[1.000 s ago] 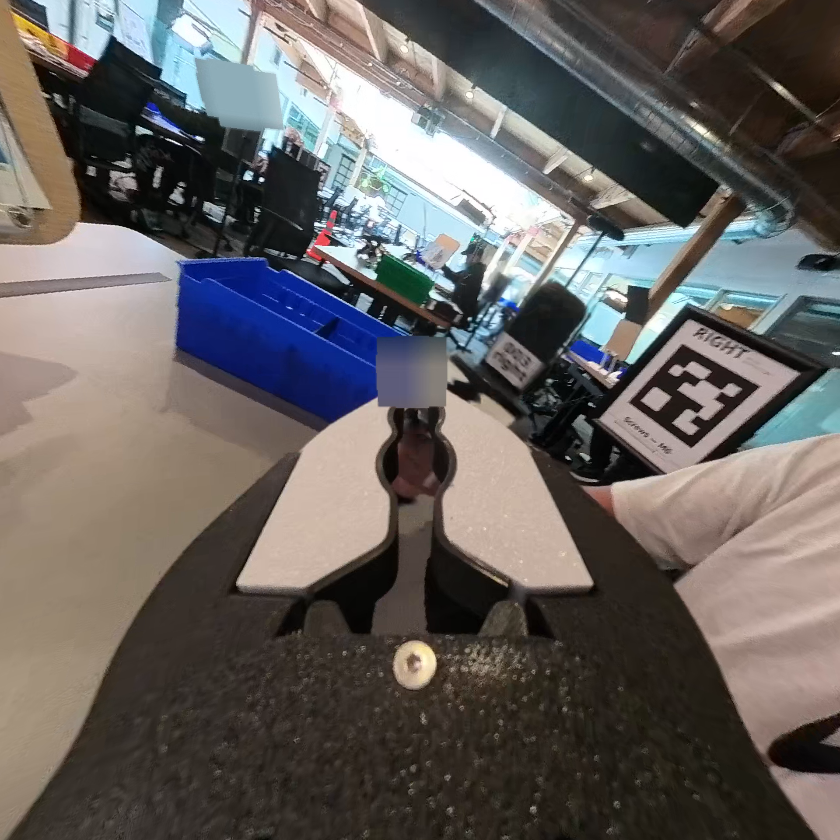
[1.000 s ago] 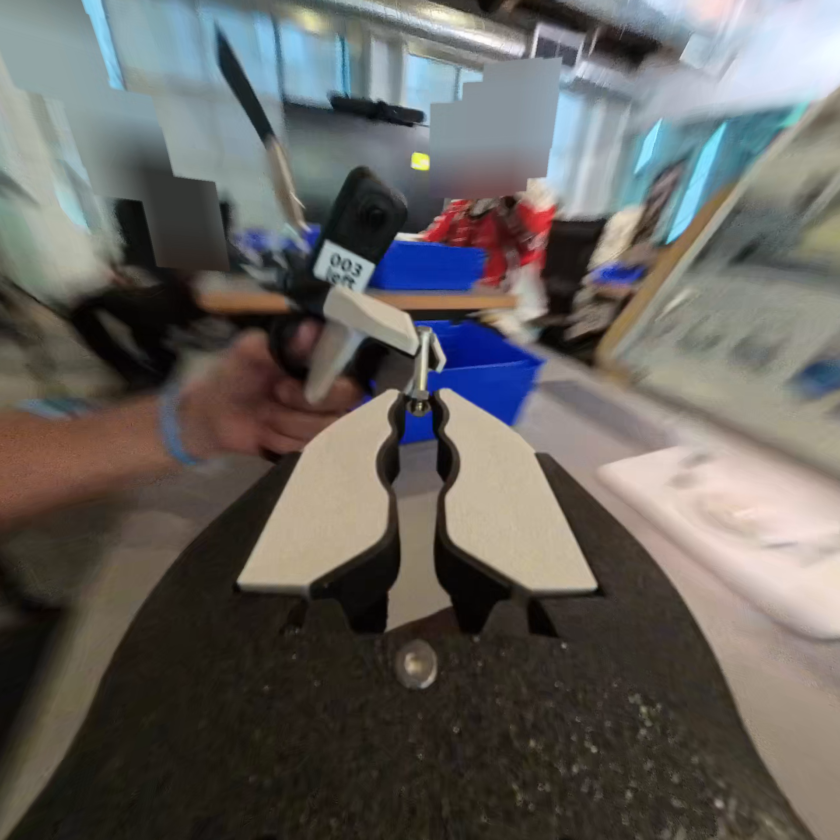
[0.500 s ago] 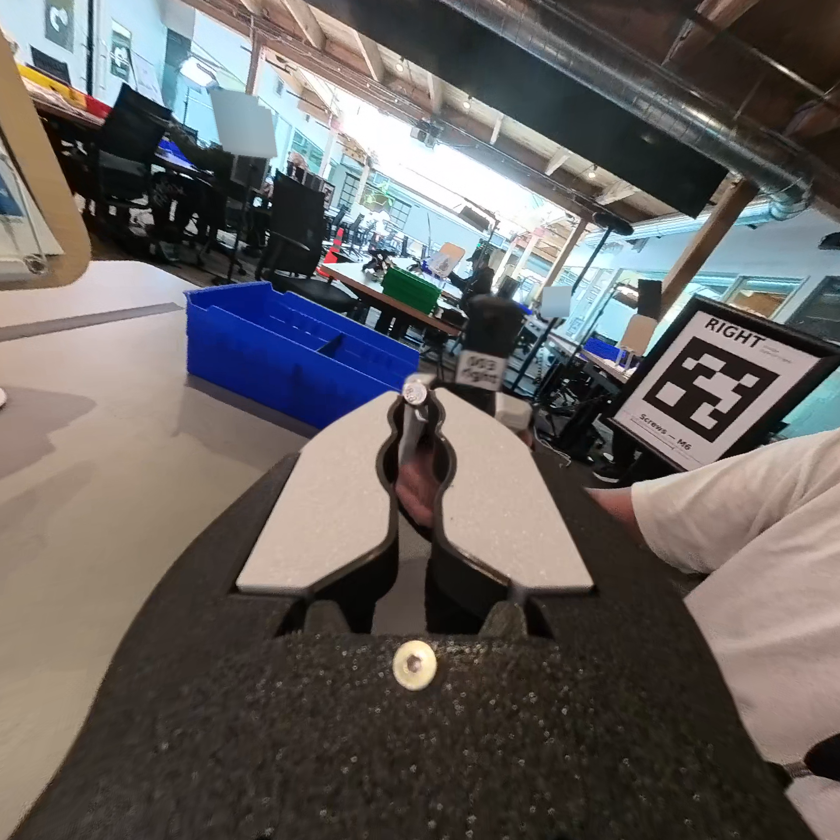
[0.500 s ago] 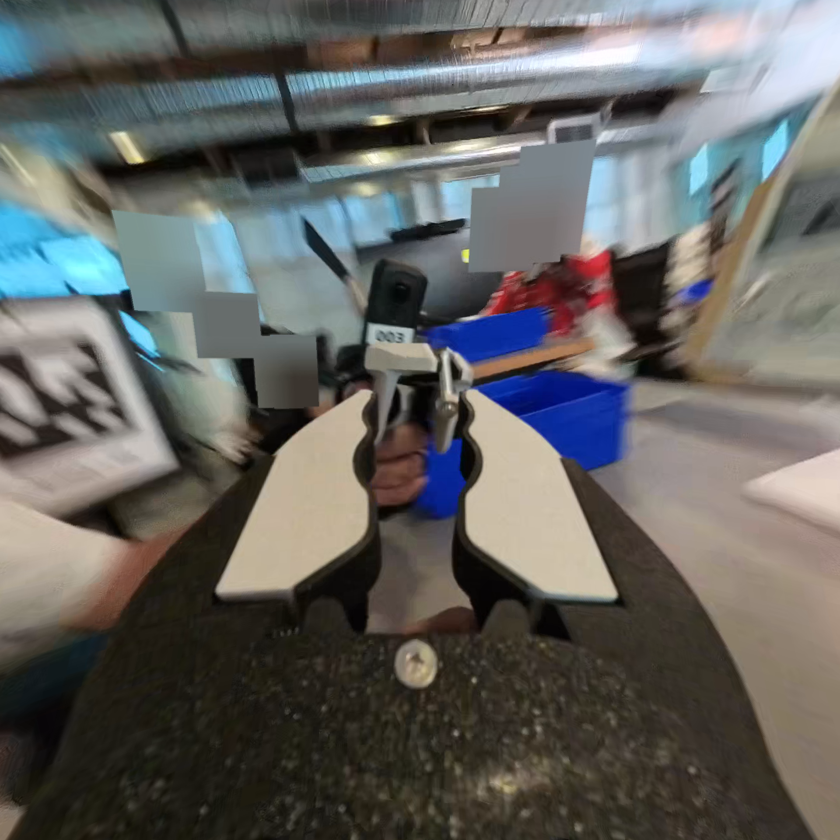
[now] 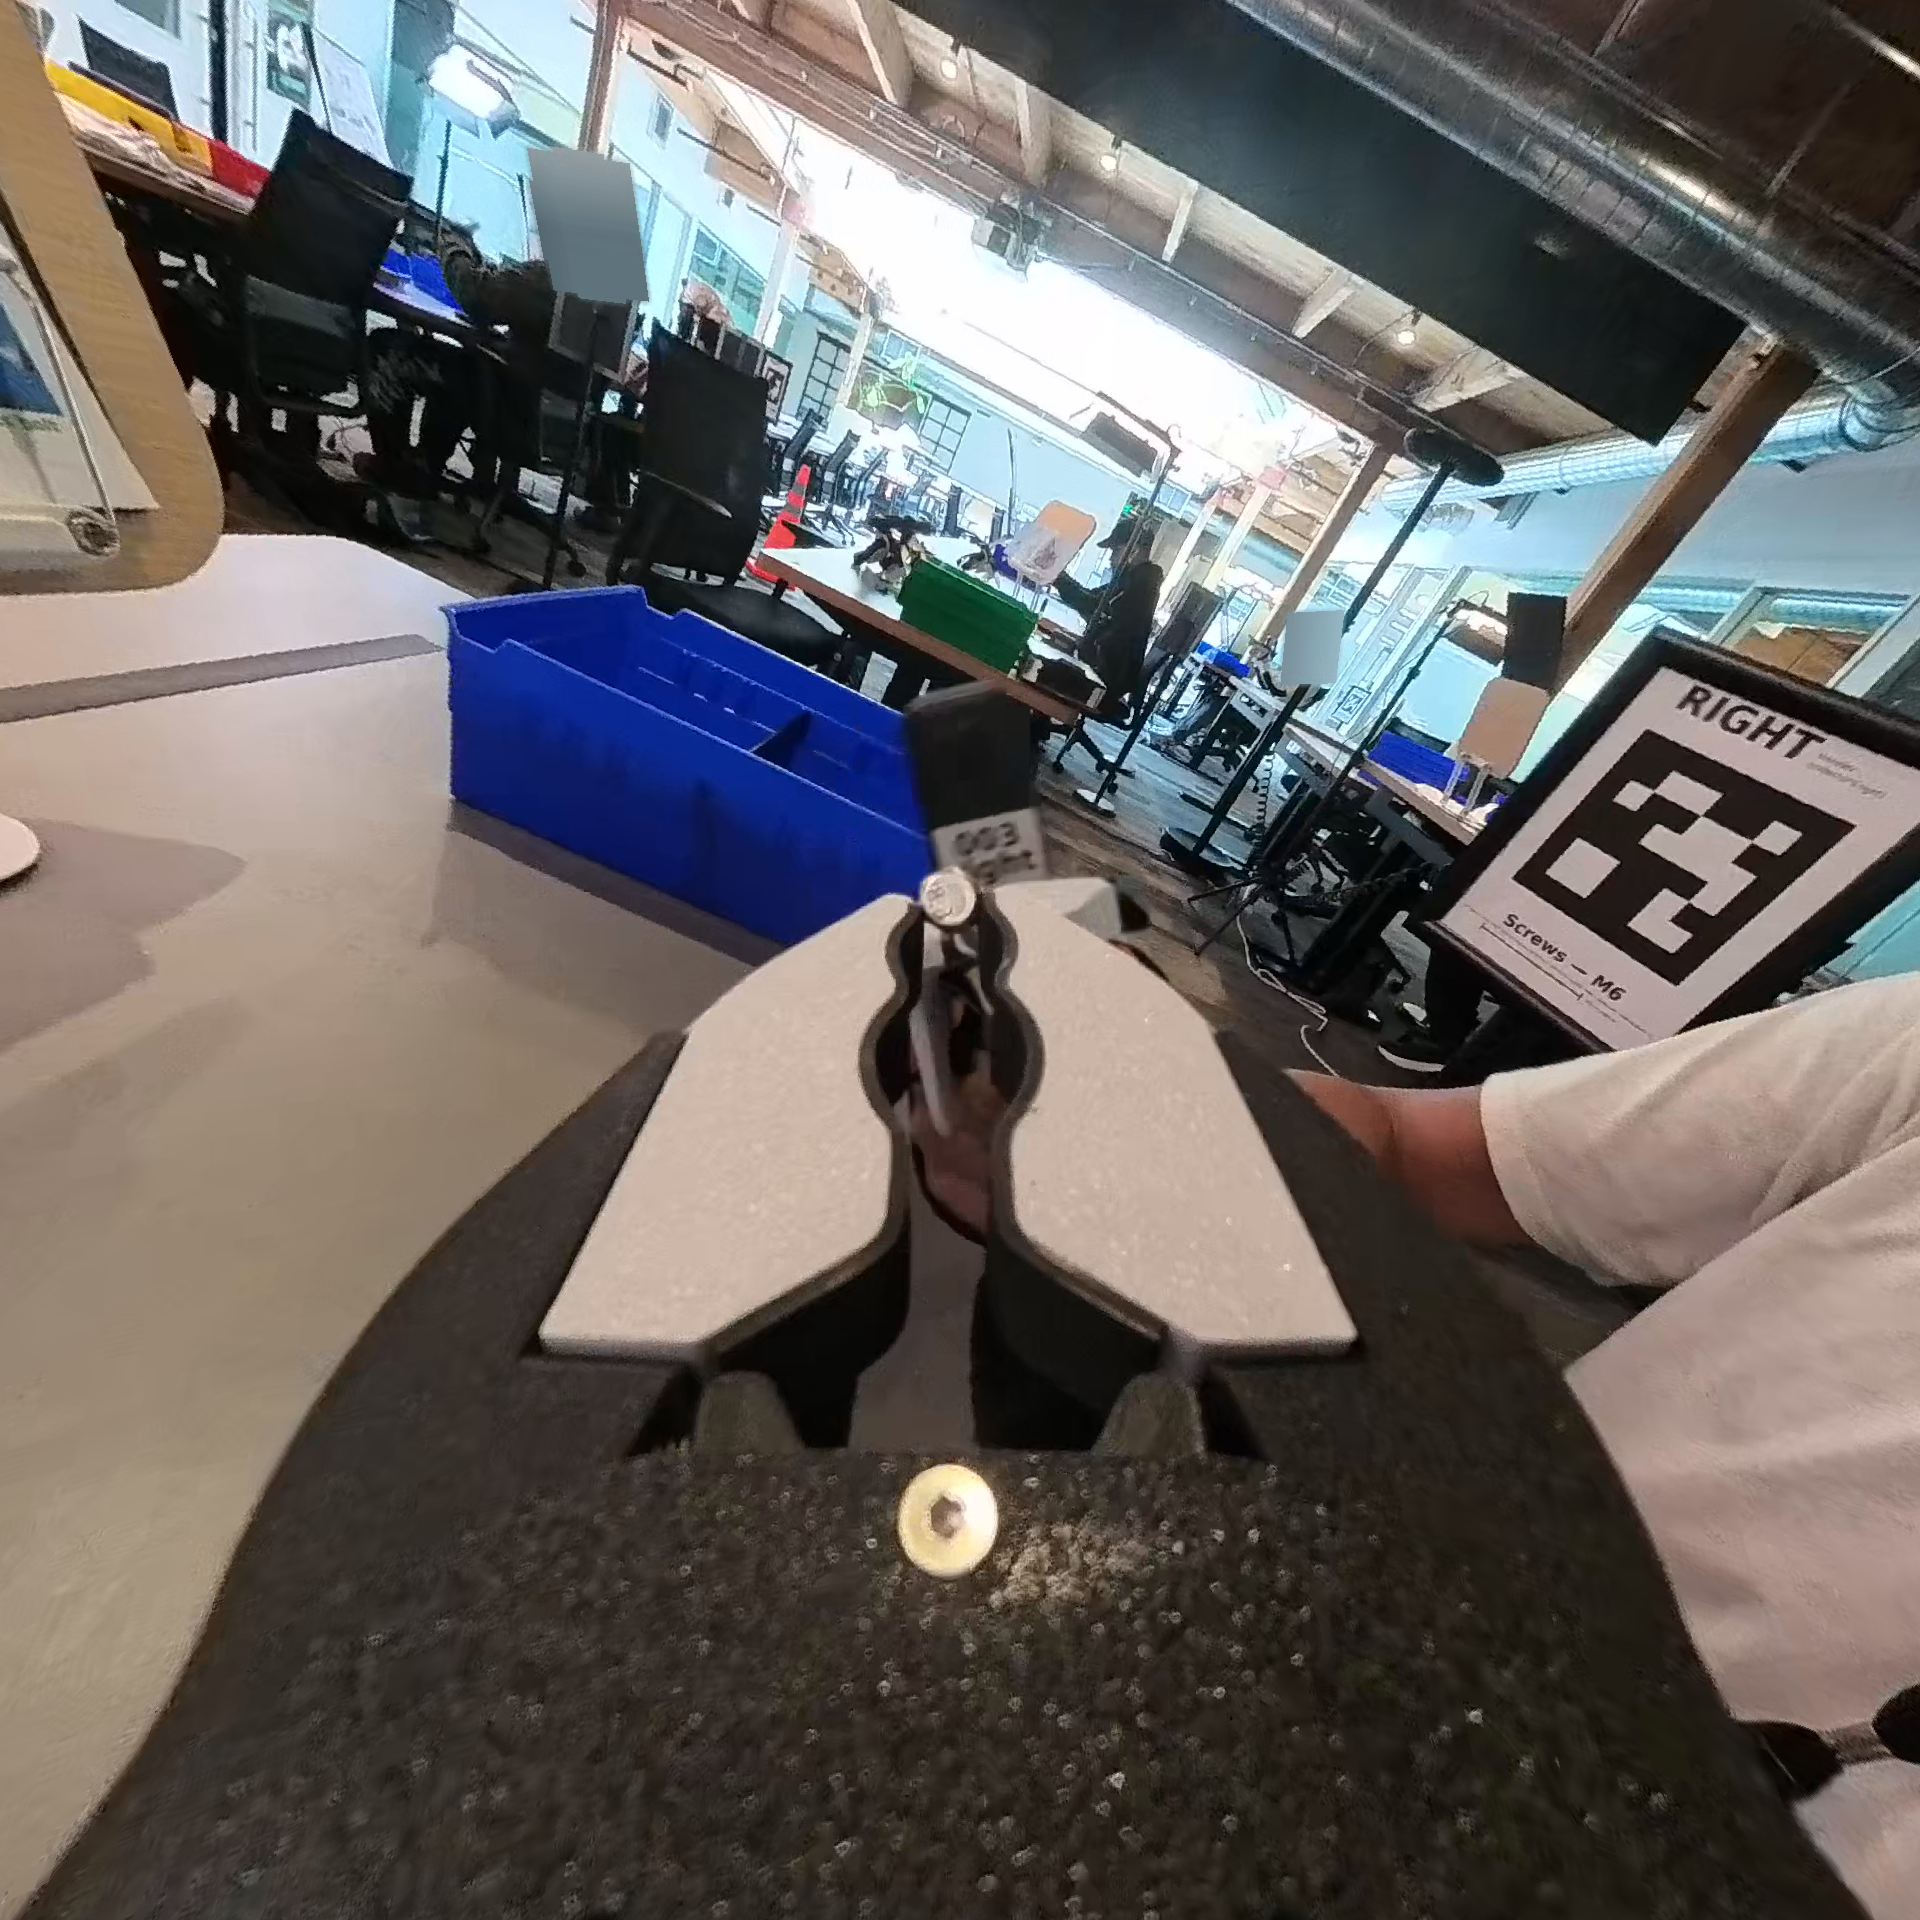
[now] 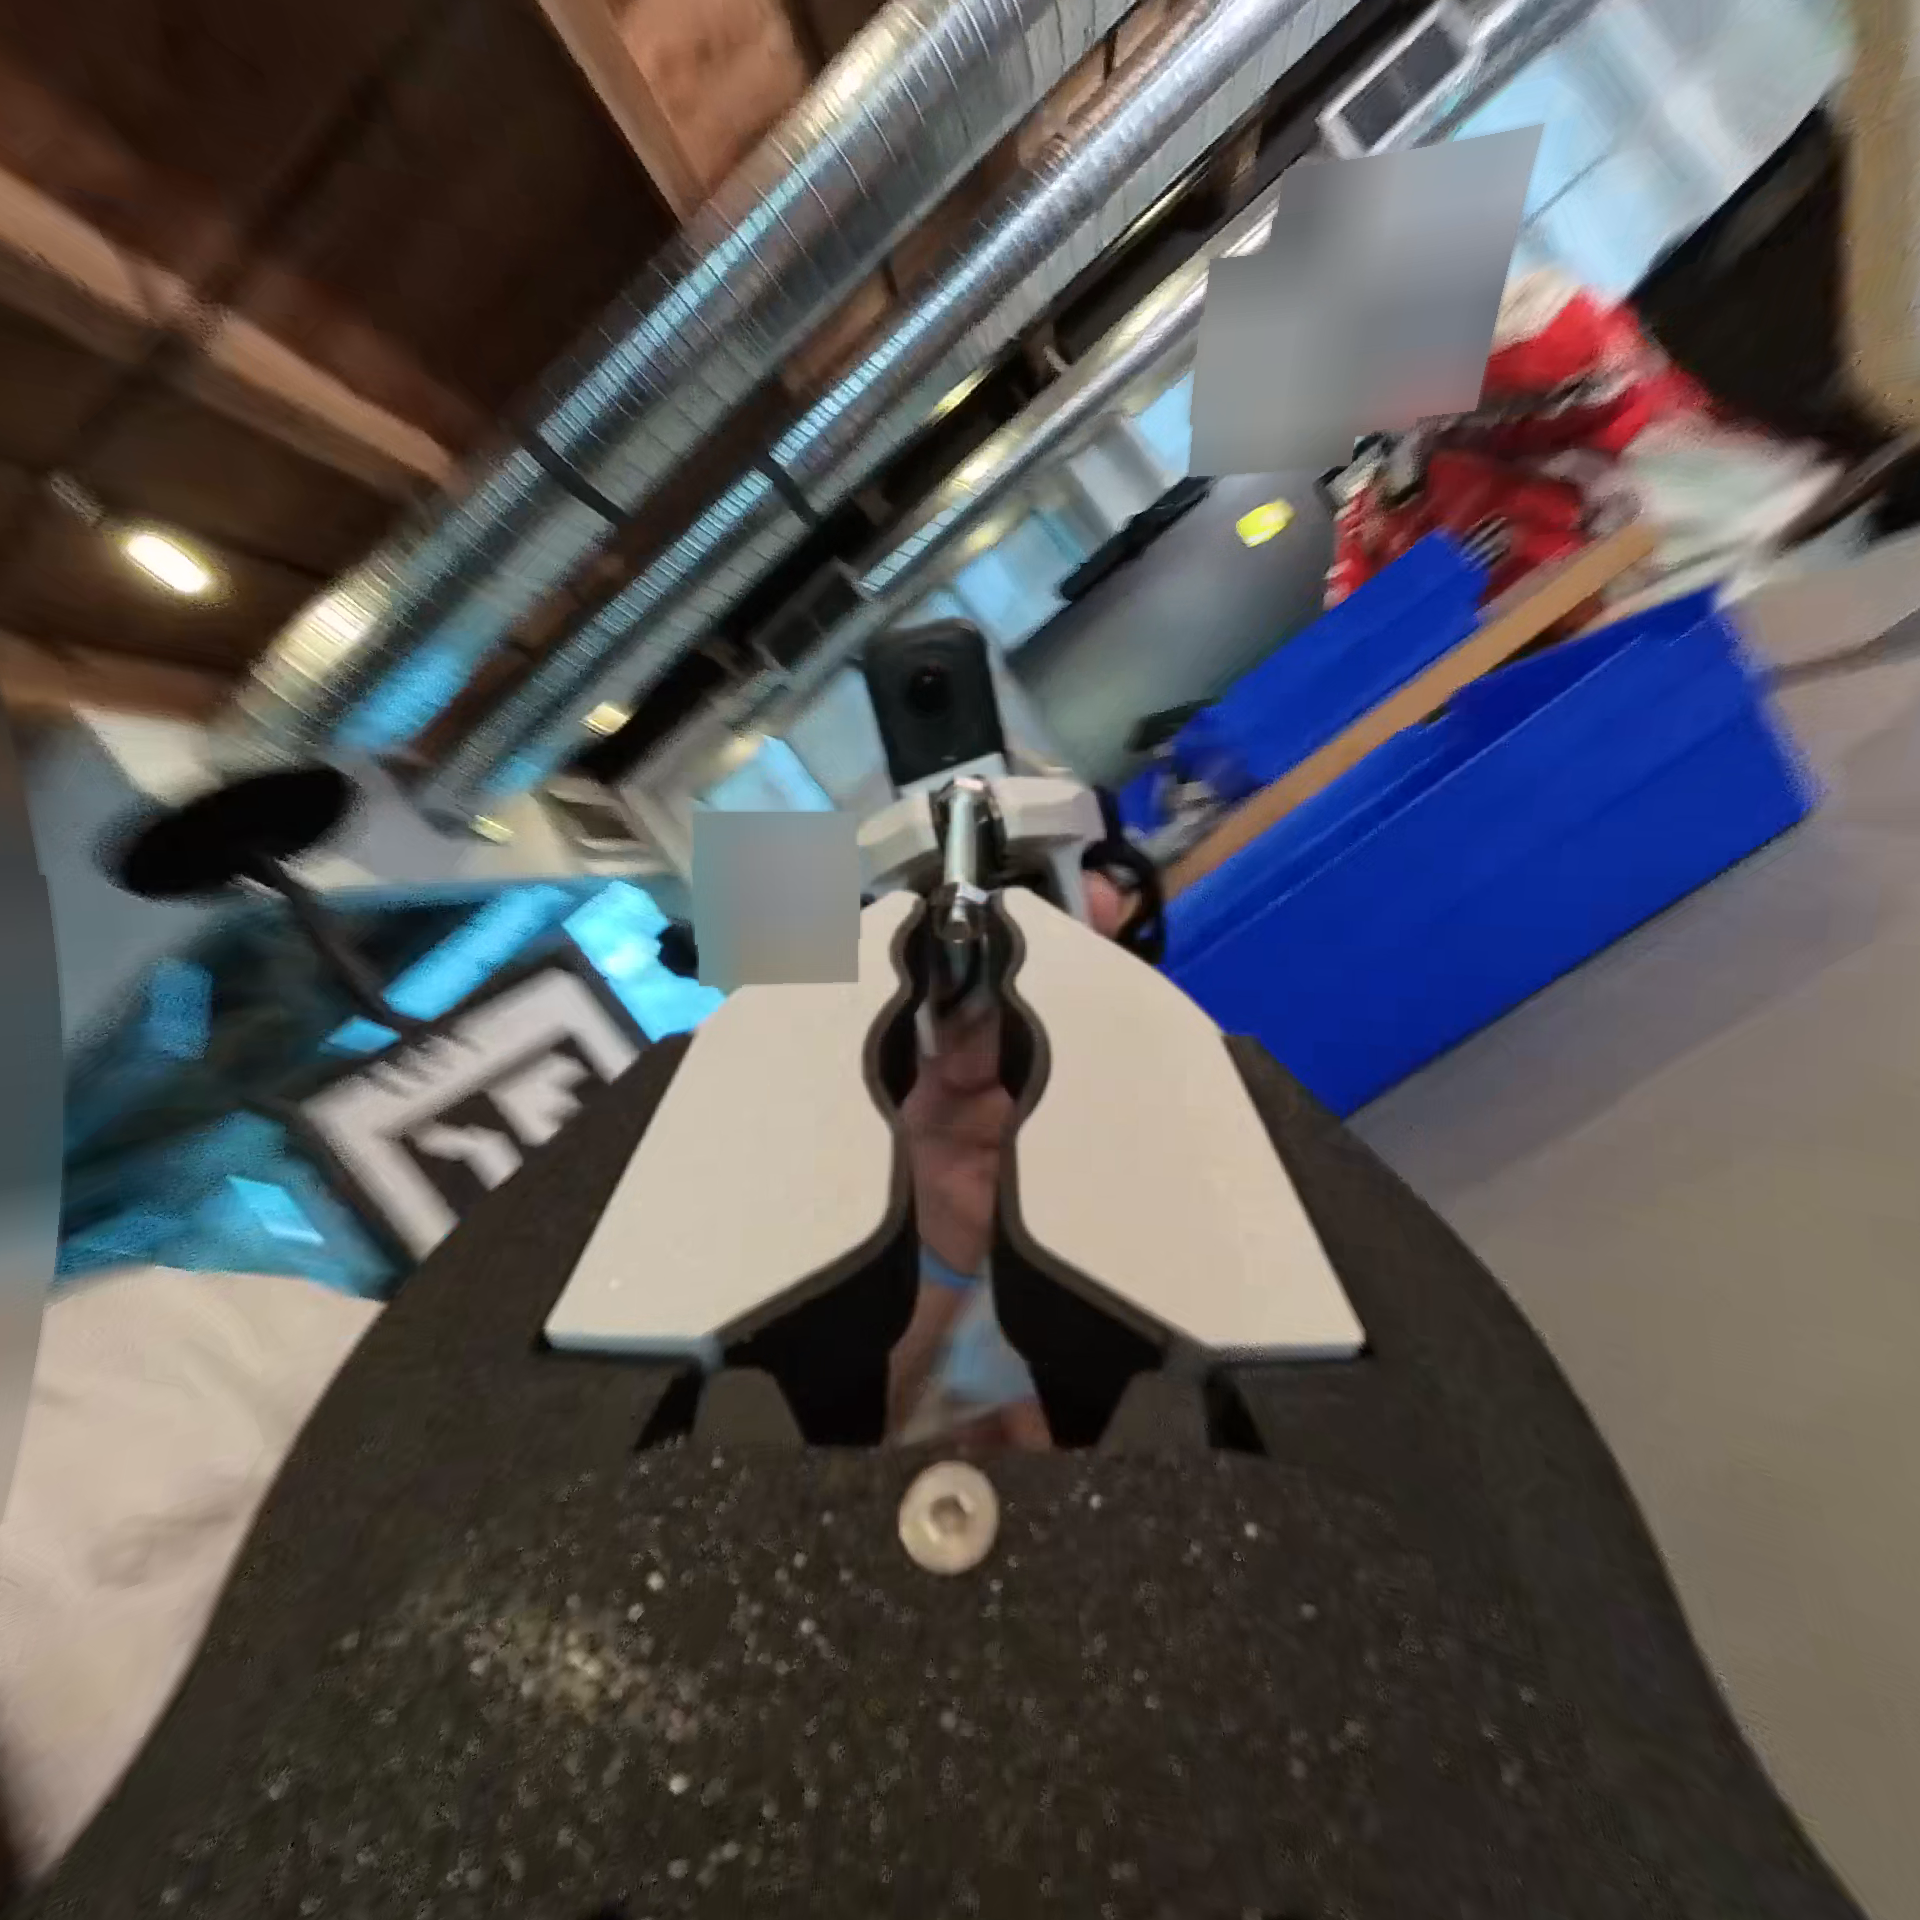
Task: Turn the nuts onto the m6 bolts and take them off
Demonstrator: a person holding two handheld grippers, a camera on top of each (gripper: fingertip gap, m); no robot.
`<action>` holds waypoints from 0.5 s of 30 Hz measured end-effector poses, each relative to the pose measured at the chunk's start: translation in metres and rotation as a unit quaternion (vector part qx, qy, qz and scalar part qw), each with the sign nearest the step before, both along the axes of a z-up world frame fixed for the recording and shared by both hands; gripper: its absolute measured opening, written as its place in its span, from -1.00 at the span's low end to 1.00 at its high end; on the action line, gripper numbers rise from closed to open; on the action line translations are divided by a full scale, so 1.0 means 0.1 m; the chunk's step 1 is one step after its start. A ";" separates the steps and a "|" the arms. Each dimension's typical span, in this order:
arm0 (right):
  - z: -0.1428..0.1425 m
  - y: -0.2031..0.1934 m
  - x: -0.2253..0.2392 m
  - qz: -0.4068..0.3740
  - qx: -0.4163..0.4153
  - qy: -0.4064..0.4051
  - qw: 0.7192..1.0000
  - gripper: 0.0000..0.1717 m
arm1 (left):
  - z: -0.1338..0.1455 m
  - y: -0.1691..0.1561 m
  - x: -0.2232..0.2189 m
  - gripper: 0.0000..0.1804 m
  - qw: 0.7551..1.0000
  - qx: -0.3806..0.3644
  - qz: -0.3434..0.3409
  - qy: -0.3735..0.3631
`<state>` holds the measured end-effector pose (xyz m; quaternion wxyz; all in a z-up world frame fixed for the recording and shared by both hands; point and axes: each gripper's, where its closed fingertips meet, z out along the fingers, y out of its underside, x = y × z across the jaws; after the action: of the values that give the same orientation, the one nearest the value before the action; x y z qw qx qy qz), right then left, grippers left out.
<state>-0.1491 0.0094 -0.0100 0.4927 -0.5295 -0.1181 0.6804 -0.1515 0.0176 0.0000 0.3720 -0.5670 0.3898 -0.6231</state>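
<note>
Both grippers clamped: left gripper (image 5: 951, 920) gripping bolt (image 5: 948, 899) head, right gripper (image 6: 958, 920) pinching nut (image 6: 961, 902) on the shank, held above table, blue bin (image 5: 665, 769) beyond. Threading step; next, twisting right while holding left steady.

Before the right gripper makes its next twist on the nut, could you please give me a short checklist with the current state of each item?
1. Left gripper clamps the bolt at its head: ok.
2. Right gripper closed on the nut: ok.
3. Nut sits on the bolt's shank: ok.
4. Threads engaged straight: cannot tell, view blurred.
5. Both grippers face each other along the bolt: ok.
6. Blue bin stands apart from the grippers: ok.
</note>
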 end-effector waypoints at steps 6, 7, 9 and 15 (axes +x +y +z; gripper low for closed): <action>0.03 -0.07 0.03 -0.285 0.360 -0.360 0.812 -0.89 | 0.06 -0.10 0.02 -0.90 0.999 -0.030 -0.037 -0.015; 0.07 -0.10 0.05 -0.325 0.419 -0.400 0.748 -0.88 | 0.09 -0.14 0.02 -0.90 0.998 -0.034 -0.046 -0.021; 0.12 -0.12 0.08 -0.386 0.506 -0.472 0.610 -0.89 | 0.12 -0.18 0.03 -0.90 0.998 -0.042 -0.053 -0.019; 0.05 -0.14 0.04 -0.405 0.540 -0.512 0.531 -0.64 | 0.11 -0.16 0.02 -0.90 0.998 -0.046 -0.050 -0.017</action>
<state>-0.1448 -0.0042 -0.0053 0.7626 -0.4116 -0.4679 -0.1734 -0.1496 0.0018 0.0109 0.3204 -0.5524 0.3818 -0.6681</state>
